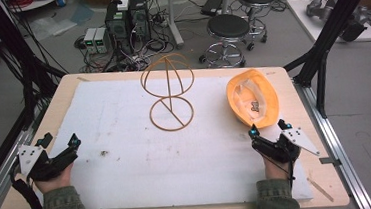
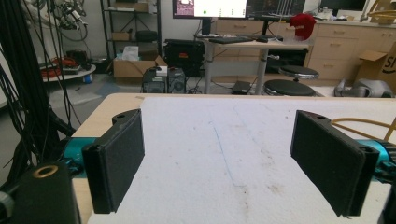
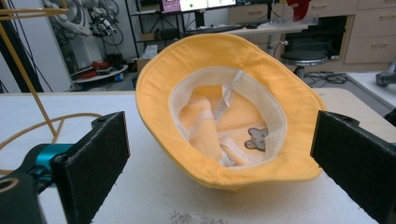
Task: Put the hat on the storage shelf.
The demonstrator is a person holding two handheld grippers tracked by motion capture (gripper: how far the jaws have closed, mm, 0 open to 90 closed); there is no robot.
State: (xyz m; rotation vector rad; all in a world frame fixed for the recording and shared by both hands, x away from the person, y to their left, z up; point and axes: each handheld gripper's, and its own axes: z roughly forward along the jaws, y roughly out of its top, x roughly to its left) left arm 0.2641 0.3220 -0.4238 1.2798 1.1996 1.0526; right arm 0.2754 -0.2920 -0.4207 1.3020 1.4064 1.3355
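Wire stand (image 3: 28, 70): cut off at left and top edges, right gripper view.
Hat (image 3: 224, 112) label print: too small to read.

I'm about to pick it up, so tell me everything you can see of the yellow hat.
The yellow hat is a soft fabric bucket hat lying upside down on the white mat, at the table's right side, opening up. Its wide brim flares around a paler lining with a seam band and a small grey label inside. The right tongs sit just before its near brim, jaws open and apart from it. Nothing else touches it; the wire stand is off to its left.
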